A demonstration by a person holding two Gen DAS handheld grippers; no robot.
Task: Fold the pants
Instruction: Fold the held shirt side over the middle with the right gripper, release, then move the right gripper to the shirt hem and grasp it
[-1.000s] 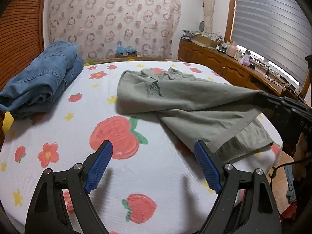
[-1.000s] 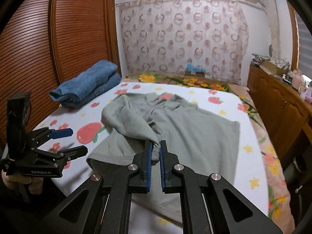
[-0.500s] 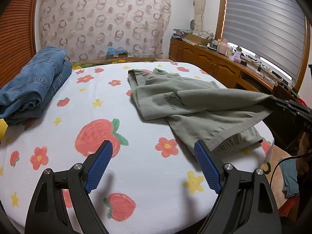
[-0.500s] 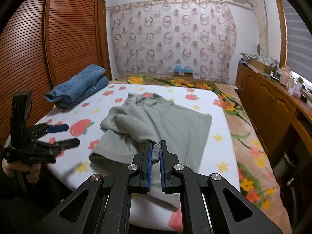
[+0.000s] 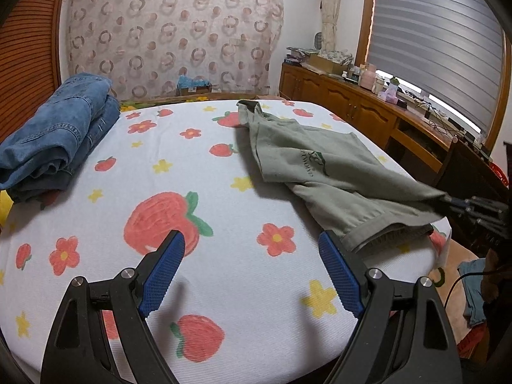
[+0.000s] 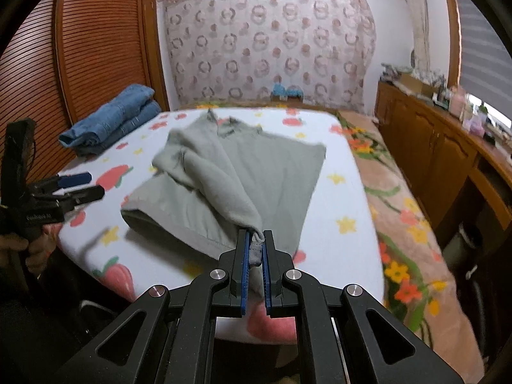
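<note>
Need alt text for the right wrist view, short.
Right gripper shut on a bunched corner of a grey-green garment that trails back across a fruit-print bed. Folded jeans lie at the far left, and the open left gripper hovers at the left edge.

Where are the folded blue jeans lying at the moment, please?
The folded blue jeans lie at the far left edge of the bed beside the wooden louvred doors, apart from the grey-green garment.

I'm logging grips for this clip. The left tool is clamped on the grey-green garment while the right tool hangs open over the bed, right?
Reversed. The right wrist view shows the right tool shut on the grey-green garment; the left tool hangs open over the bed.
</note>
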